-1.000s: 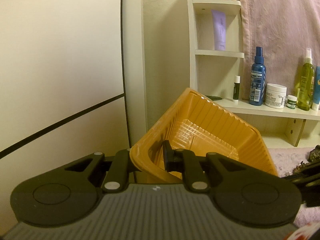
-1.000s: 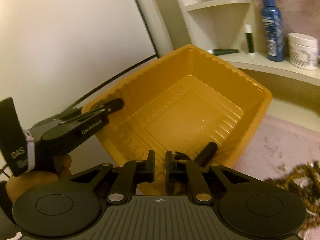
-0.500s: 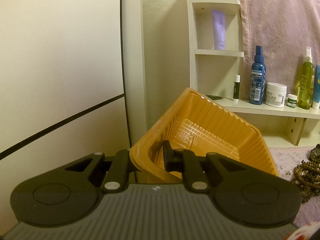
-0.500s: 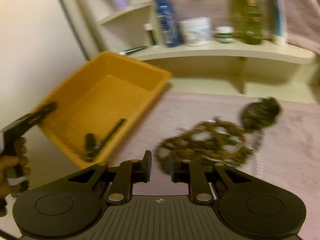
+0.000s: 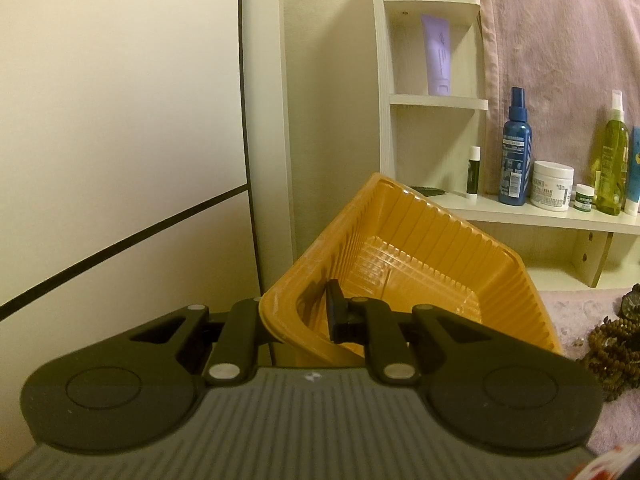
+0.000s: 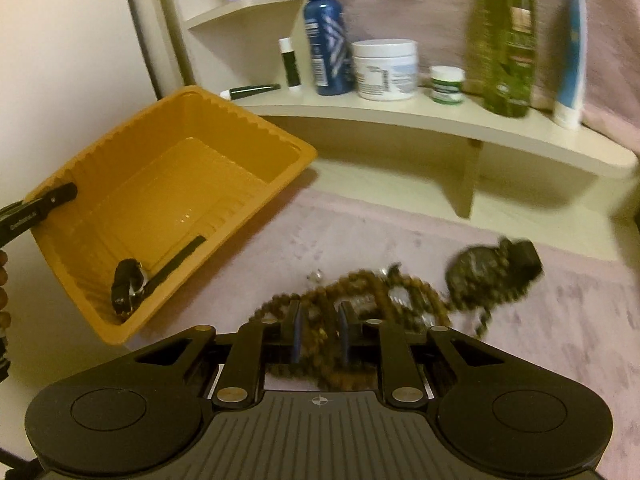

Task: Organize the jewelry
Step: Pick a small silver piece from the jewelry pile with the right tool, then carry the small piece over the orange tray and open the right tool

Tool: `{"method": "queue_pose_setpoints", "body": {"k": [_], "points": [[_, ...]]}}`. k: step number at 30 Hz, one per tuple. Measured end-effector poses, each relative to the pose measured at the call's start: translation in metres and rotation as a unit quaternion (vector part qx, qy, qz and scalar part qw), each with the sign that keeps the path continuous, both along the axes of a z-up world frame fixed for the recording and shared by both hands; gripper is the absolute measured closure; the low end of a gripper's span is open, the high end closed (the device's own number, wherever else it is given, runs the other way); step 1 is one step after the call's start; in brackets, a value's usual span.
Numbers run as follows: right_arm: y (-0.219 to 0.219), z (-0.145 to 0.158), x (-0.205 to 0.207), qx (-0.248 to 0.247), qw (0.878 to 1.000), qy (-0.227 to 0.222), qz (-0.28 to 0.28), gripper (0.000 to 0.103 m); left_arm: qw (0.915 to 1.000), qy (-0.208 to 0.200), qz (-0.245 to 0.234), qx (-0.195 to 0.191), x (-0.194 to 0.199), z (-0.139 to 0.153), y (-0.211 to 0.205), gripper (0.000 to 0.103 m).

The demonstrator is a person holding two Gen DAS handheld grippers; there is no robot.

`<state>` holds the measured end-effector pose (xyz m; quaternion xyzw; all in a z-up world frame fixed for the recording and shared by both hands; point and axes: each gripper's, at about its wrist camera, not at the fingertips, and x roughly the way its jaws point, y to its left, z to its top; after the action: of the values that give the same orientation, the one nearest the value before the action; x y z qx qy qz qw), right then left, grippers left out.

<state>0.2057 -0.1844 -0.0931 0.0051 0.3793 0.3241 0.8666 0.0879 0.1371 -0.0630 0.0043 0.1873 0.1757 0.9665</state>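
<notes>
My left gripper (image 5: 296, 308) is shut on the near rim of an orange plastic tray (image 5: 420, 240) and holds it tilted; one finger is inside the wall, the other outside. A black wristwatch (image 6: 128, 284) lies in the low corner of the orange tray (image 6: 248, 120). My right gripper (image 6: 320, 320) hovers low over a tangled pile of brown bead strands (image 6: 360, 292) on the pink cloth. Its jaws stand slightly apart with beads showing between them, the pads not pressing. A dark beaded lump (image 6: 480, 272) lies at the pile's right end, blurred.
A cream shelf (image 6: 400, 116) behind carries a blue spray bottle (image 6: 326, 32), a white jar (image 6: 386, 68), a small green-lidded pot (image 6: 446, 84), a green bottle (image 6: 506, 40) and a lip balm (image 6: 290, 62). A wall stands left of the tray. A hand (image 6: 3, 276) shows at the left edge.
My right gripper swung away from the tray, rightward and down over the bead pile, and its jaws parted slightly. The watch stays in the tray. The left gripper and tray have not moved.
</notes>
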Motion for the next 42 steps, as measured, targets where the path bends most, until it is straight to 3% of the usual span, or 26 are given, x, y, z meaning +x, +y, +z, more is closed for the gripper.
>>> {"method": "queue_pose_setpoints", "body": {"k": [11,20,23,27,32,42], "points": [[0.032,-0.021,0.042,-0.031,0.998,-0.008,0.055,0.083,0.9999,0.010,0.002,-0.002,0.006,-0.003,0.004,0.088],[0.051,-0.033,0.052,-0.075,0.993,-0.024,0.090,0.084,0.9999,0.012,0.002,-0.003,0.007,-0.004,0.006,0.088],[0.051,-0.033,0.051,-0.081,0.992,-0.030,0.092,0.084,0.9999,0.012,0.003,-0.003,0.007,-0.004,0.005,0.088],[0.052,-0.034,0.052,-0.079,0.993,-0.031,0.087,0.093,0.9999,0.012,0.003,-0.004,0.007,-0.004,0.006,0.088],[0.054,-0.029,0.049,-0.081,0.992,-0.042,0.085,0.093,0.9999,0.012,0.002,-0.003,0.007,-0.004,0.006,0.088],[0.055,0.016,0.040,0.028,0.995,-0.049,0.081,0.093,0.9999,0.013,0.003,-0.003,0.007,-0.005,0.007,0.087]]}}
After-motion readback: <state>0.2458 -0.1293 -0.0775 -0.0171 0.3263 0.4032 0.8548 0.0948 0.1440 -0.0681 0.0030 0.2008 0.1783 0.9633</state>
